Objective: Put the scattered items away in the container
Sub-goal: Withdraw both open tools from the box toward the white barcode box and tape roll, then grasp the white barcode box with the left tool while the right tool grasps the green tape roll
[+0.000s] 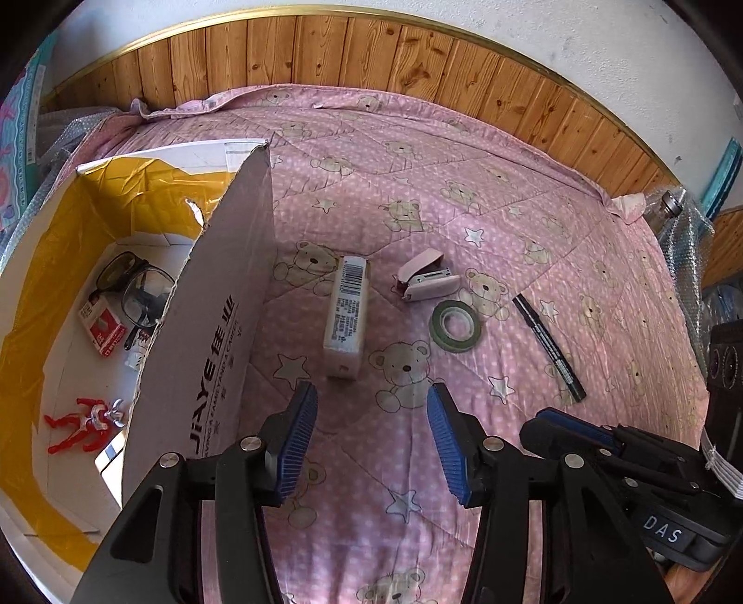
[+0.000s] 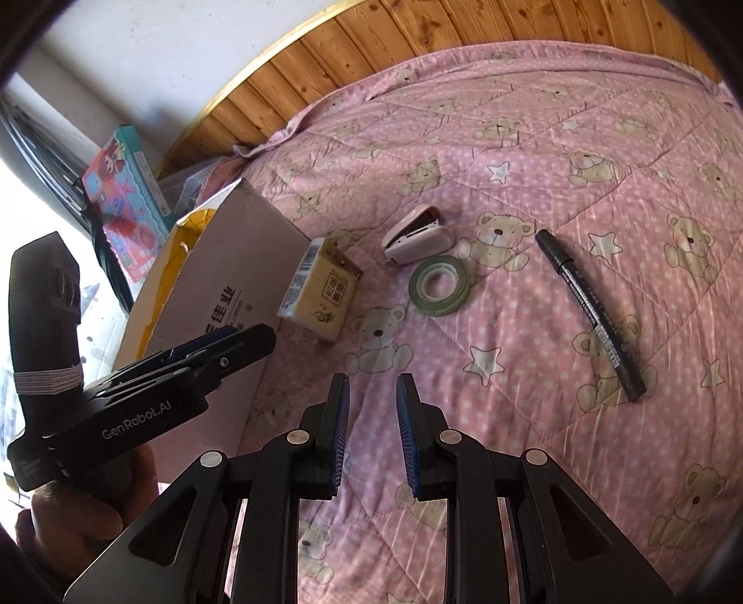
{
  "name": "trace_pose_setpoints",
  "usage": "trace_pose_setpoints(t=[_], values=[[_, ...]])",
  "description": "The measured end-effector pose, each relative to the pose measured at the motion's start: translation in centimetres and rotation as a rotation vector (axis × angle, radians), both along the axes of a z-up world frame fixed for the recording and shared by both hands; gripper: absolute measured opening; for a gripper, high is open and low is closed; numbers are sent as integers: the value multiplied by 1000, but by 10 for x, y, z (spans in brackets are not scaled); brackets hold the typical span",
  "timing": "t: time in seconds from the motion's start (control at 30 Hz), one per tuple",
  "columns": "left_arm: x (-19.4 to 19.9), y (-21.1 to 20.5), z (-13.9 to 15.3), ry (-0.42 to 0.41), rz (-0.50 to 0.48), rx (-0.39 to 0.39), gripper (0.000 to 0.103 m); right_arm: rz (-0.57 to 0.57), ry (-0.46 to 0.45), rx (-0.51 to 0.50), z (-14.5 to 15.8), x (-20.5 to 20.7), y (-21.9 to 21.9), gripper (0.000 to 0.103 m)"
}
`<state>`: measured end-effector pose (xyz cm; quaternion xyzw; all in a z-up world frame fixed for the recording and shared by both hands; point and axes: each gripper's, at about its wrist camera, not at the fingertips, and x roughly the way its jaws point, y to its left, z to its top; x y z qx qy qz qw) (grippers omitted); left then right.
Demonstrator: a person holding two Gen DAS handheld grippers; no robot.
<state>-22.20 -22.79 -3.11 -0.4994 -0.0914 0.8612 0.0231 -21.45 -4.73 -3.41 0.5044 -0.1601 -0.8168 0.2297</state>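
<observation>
grippers hover empty above the quilt (image 1: 511,195): left gripper (image 1: 371,409) spread wide, right gripper (image 2: 371,399) parted narrowly; tissue pack (image 1: 346,316) at twelve o'clock, tape roll (image 1: 455,325), stapler (image 1: 425,281), marker (image 1: 548,346) toward two; cardboard box (image 1: 209,334) at ten, holding glasses (image 1: 134,290).

Pink bear-print quilt (image 1: 464,162), wooden wall panelling (image 1: 325,51), white wall (image 1: 557,28) above, daylight

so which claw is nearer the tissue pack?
Left. The left claw hangs open just short of the tissue pack, lined up with it. The right claw, also open, sits further back and to the pack's right.
</observation>
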Motion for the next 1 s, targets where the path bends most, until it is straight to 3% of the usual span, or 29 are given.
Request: trace_pose_setpoints(t=[0.33,0.53,0.63,0.7,0.73,0.87,1.0], values=[[-44,-7,-29,-37,29,-14,52,-67,-35,105,-28,-58,-3,24],[-64,-8,-44,-60,39,-18,52,-52,-43,209,-50,-88,-16,24],[-71,-3,-52,-71,34,-56,52,-29,-16,279,-57,-96,-24,18],[-78,-2,-62,-93,21,-56,29,1,4,327,-57,-96,-30,17],[-80,-2,-68,-114,18,-58,25,12,19,351,-56,-95,-34,16],[-77,-5,-65,-95,24,2,23,-41,26,279,-48,-84,-19,15],[-62,-7,-44,-58,17,53,23,-76,17,179,-31,-64,-4,15]])
